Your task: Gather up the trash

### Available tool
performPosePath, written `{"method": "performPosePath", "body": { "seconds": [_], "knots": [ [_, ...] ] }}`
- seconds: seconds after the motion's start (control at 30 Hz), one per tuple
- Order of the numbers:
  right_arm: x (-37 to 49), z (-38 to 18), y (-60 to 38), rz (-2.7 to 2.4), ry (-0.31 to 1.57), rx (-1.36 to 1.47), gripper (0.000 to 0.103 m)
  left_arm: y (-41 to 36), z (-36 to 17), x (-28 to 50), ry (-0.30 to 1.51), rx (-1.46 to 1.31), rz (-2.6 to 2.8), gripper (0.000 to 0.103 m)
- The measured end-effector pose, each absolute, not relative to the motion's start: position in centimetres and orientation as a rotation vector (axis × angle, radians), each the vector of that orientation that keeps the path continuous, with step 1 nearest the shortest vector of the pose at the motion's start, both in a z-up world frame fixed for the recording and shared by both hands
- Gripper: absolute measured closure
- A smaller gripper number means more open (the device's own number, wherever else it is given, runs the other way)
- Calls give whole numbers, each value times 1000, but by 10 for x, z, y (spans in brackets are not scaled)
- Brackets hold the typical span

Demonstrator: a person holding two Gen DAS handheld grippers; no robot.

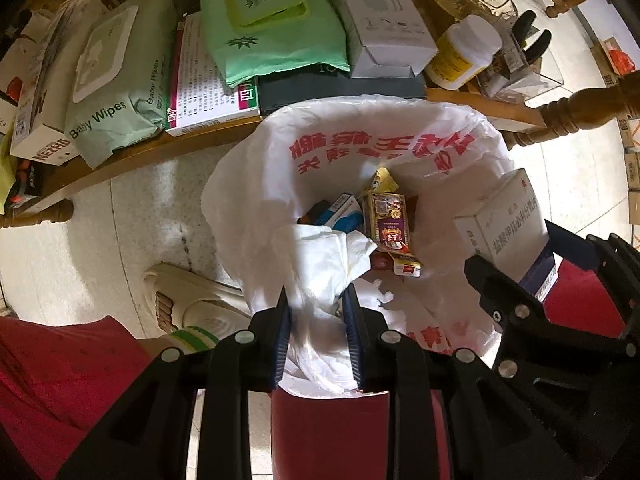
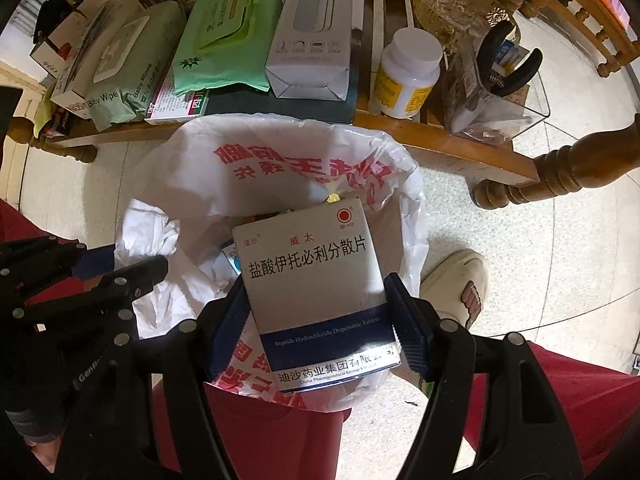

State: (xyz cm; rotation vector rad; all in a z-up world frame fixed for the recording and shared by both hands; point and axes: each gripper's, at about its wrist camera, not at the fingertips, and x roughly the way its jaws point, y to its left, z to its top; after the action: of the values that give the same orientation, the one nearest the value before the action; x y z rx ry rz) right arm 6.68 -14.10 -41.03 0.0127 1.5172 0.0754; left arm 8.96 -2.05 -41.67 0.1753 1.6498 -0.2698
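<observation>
A bin lined with a white bag printed in red [image 1: 240, 200] [image 2: 192, 168] stands below both grippers. Inside lie a purple box [image 1: 390, 220] and other small cartons. My left gripper [image 1: 316, 312] is shut on a crumpled white tissue [image 1: 328, 264], which hangs over the bag's near side. In the right wrist view the left gripper [image 2: 128, 268] shows at the left with the tissue [image 2: 148, 232]. My right gripper [image 2: 316, 292] is shut on a white and blue medicine box [image 2: 312, 276] above the bag's opening. The box [image 1: 504, 216] also shows at the right of the left wrist view.
A low wooden table [image 1: 132, 160] behind the bin holds baby wipes packs [image 1: 112, 92], a green wipes pack [image 1: 272, 28], a white carton [image 1: 380, 20], a pill bottle [image 2: 408, 76] and a clear container with pliers [image 2: 508, 80]. A person's slippered feet [image 1: 188, 296] [image 2: 460, 280] and red trousers flank the bin.
</observation>
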Motion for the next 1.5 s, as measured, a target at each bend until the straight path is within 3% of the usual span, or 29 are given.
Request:
{"method": "performPosePath", "body": {
  "seconds": [0.07, 0.13, 0.23, 0.6, 1.13, 1.5],
  "knots": [
    [67, -412, -141, 72, 1519, 9, 37, -20, -419, 91, 1660, 187, -255, 73],
    [67, -412, -143, 65, 1523, 14, 36, -18, -422, 93, 1675, 185, -233, 61],
    [69, -413, -146, 62, 1527, 35, 36, -13, -425, 95, 1705, 145, -223, 53],
    [68, -413, -150, 25, 1538, 42, 30, -11, -426, 97, 1699, 181, -168, 36],
    [51, -378, -145, -19, 1457, 46, 23, -11, -388, 89, 1586, 255, -59, 30],
    [20, -296, -145, -80, 1244, 10, 18, -6, -312, 63, 1409, 170, -71, 28]
  ]
}}
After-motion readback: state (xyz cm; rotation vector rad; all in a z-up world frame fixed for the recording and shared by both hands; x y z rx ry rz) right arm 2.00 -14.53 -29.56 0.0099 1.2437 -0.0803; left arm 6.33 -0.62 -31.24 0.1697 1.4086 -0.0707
